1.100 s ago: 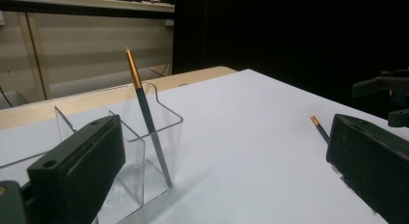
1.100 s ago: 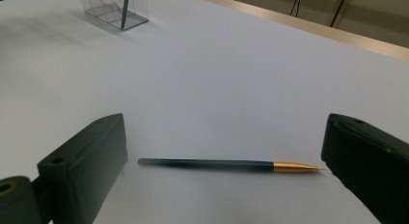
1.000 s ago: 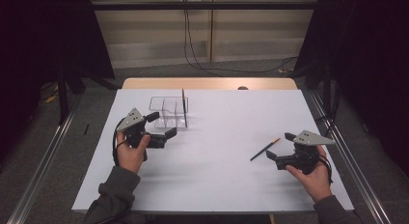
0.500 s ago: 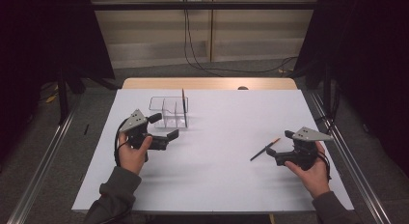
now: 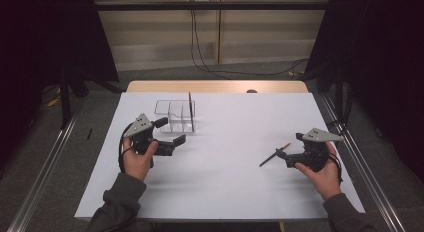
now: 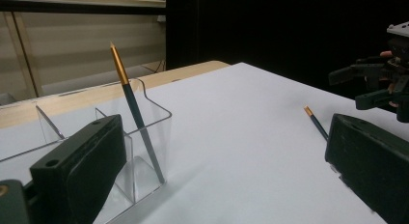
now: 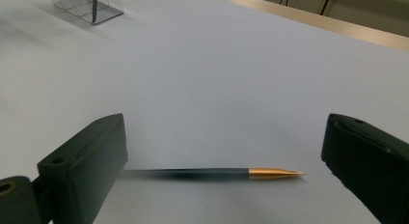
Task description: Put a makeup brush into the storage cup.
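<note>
The right gripper (image 5: 281,156) is held wide open, with the loose pencil (image 7: 214,173) lying flat between its jaws, untouched. The left gripper (image 5: 172,132) is also spread wide just beside the clear organizer (image 5: 172,114), where a second pencil (image 6: 135,110) leans. Bare white table (image 5: 230,142) separates both grippers.

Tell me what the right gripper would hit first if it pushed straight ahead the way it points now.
Most likely the dark pencil with the gold tip, lying flat on the white table crosswise between the open jaws of the right gripper. Beyond it the table looks free, though depth is hard to judge.
</note>
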`<state>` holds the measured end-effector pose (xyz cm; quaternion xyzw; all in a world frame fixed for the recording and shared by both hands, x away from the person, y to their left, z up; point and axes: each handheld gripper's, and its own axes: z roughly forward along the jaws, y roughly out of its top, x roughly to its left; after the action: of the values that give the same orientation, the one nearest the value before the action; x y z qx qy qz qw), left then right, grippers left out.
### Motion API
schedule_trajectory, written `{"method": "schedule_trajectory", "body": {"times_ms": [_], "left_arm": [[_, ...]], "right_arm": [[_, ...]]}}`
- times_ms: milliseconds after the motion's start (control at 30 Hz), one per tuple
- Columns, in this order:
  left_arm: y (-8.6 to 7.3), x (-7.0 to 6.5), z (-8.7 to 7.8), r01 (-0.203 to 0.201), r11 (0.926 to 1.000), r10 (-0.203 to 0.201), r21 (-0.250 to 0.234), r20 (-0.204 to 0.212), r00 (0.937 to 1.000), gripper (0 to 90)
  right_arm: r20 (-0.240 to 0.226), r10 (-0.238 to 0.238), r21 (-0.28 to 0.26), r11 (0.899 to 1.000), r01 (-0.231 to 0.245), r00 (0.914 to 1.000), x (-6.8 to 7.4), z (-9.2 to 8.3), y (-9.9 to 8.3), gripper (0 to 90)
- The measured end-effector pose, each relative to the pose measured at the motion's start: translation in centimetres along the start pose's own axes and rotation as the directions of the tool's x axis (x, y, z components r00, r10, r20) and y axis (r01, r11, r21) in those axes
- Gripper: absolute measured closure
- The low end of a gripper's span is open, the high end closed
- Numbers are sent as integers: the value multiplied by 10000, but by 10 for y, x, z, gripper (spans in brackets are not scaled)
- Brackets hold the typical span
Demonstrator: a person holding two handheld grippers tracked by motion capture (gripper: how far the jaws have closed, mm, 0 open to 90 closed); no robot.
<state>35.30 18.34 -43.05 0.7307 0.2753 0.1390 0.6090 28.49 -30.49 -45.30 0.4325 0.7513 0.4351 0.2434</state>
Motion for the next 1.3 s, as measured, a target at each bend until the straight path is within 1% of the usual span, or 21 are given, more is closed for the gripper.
{"method": "schedule_trajectory", "body": {"times_ms": [67,133,167,367,400,433,500,533,600,633,667,767,800,933,1000,1033,1067,1100,1133,1233,1300], "left_arm": [[0,1,0,84,10000,-84,-6,107,9999,6],[0,1,0,-12,10000,12,-12,49,10000,7],[0,1,0,65,10000,-65,-24,26,10000,7],[0,1,0,42,10000,-42,23,72,10000,8],[0,2,0,-37,9999,36,120,100,9999,8],[0,1,0,24,9999,-26,121,119,9999,8],[-1,1,0,-8,10000,9,91,-14,10000,8],[0,1,0,-70,9998,68,164,102,9999,8],[-1,0,1,49,10000,-50,38,114,9999,8],[-1,0,1,9,9999,-9,102,6,10000,9],[-1,0,1,-24,9998,22,174,123,9999,10],[-1,-1,1,-42,9998,39,208,114,9999,10],[-1,0,1,-147,9996,144,259,122,9998,10],[-1,-1,1,-111,9997,113,204,-59,9999,11],[-1,-1,1,-44,9997,42,220,73,10000,11],[-1,-2,1,-38,9999,39,167,-68,10000,11],[-1,0,1,-166,9996,164,239,83,9998,12],[-1,-1,2,-96,9999,95,133,38,9999,12],[-1,-2,2,-129,9997,132,195,-120,9998,12],[-1,-1,2,-142,9995,139,271,117,9998,12],[-1,-1,2,-182,9993,178,312,136,9997,12]], "right_arm": [[67,-3,27,10000,3,10000,-2,1,0,19],[86,63,67,10000,-64,9999,-4,1,0,20],[73,90,66,9999,-90,9999,-5,2,0,21],[133,305,339,9989,-309,9994,-9,5,-3,24],[120,250,360,9990,-254,9996,-10,6,-3,25],[149,227,378,9990,-232,9996,-10,6,-3,25],[127,258,466,9986,-264,9996,-11,7,-3,26],[159,270,470,9985,-277,9995,-11,7,-3,26],[129,290,514,9982,-296,9995,-13,7,-3,28],[131,382,575,9976,-389,9992,-13,7,-3,33],[158,460,625,9969,-469,9988,-13,7,-3,38],[184,545,693,9960,-556,9983,-15,8,-4,43],[239,595,752,9953,-611,9979,-15,8,-4,43],[195,703,857,9937,-717,9973,-15,10,-6,45],[182,759,884,9931,-772,9970,-14,10,-6,47],[173,707,900,9933,-719,9974,-14,11,-6,48],[138,690,918,9933,-700,9975,-14,11,-6,52],[133,713,934,9930,-723,9974,-14,11,-6,59],[169,771,940,9925,-783,9969,-13,12,-6,60],[122,793,1058,9911,-802,9968,-12,14,-6,62],[111,797,1076,9909,-804,9968,-12,16,-7,68]]}}
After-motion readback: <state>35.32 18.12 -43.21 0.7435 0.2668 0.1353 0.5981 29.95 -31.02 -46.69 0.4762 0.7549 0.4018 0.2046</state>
